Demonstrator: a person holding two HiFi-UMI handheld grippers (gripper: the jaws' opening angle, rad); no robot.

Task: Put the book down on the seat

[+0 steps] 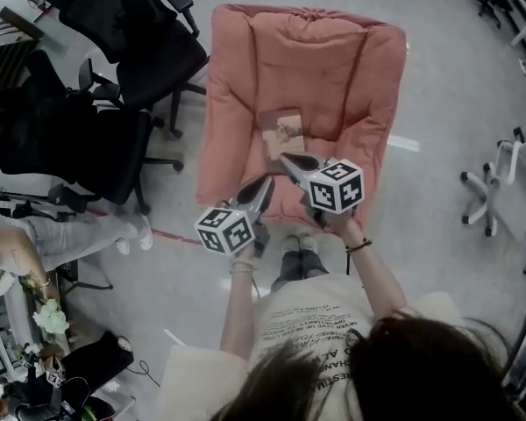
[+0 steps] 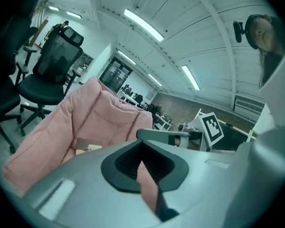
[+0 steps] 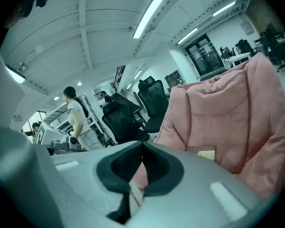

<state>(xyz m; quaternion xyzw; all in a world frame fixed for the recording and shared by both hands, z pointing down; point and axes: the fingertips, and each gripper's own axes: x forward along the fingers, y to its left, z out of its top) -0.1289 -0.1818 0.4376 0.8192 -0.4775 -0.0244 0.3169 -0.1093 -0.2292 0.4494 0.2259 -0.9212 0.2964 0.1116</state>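
Head view shows the book [image 1: 285, 132] only in part: the right gripper [image 1: 285, 158] overlaps its near edge, and its cover print is too small to read. Each gripper view catches just a corner of it. It lies flat in the middle of the pink armchair's [image 1: 245, 77] seat. Both grippers hang over the seat's front edge, the left gripper [image 1: 267, 181] farther from the book. Each has its fingers pressed together on nothing, clear of the book

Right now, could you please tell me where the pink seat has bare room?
Free on the pink seat: the cushion either side of the book and behind it toward the backrest. Crowded: the front edge, under the left tongs and right tongs.
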